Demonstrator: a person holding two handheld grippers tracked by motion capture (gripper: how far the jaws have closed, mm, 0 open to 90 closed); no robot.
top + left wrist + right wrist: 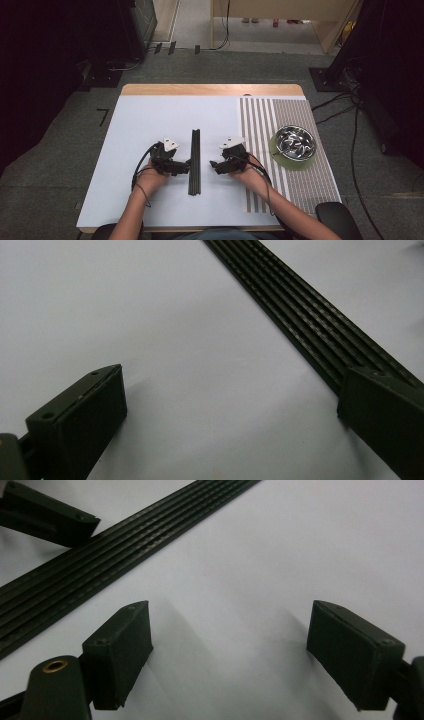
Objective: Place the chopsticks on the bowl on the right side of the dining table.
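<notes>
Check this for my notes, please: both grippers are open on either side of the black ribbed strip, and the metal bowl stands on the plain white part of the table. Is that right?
One detail is off. The high view shows the metal bowl on the striped mat, not the plain white part. The rest holds: the left gripper and right gripper are open either side of the black ribbed strip.

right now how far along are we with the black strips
Barely begun. The black strips lie bundled mid-table, not gripped. In hand: the left hand-held gripper is open with one jaw at the bundle's edge; the right hand-held gripper is open beside it. Grasping and moving remain.
</notes>
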